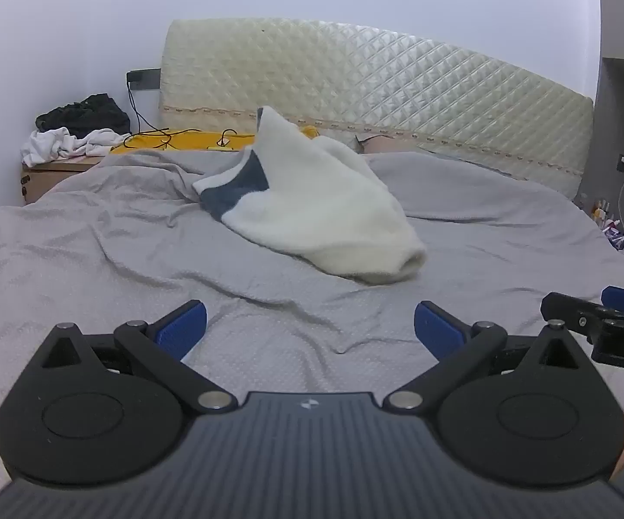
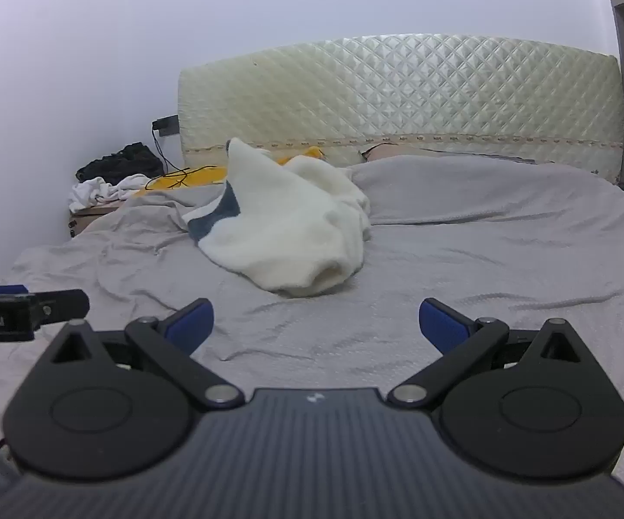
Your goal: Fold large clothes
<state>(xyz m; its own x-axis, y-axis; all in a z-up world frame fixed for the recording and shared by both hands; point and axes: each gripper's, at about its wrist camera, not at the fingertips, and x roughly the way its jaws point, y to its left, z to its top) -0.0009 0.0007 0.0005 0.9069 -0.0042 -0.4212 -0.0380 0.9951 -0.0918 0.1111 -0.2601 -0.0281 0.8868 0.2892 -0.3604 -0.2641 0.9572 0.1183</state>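
Note:
A white fleece garment with dark blue and grey panels (image 1: 312,199) lies crumpled in a heap on the grey bed sheet (image 1: 95,251), near the middle toward the headboard. It also shows in the right wrist view (image 2: 286,233). My left gripper (image 1: 309,328) is open and empty, held above the sheet well short of the garment. My right gripper (image 2: 316,324) is open and empty too, beside the left one and about as far from the garment. The right gripper's side shows at the left view's edge (image 1: 606,324).
A quilted cream headboard (image 1: 376,95) stands behind the bed. A grey pillow (image 1: 463,186) lies at the right. A bedside box carries white and black clothes (image 1: 74,129) and cables on a yellow cloth (image 1: 173,140). Small items clutter the floor at the right (image 1: 623,233).

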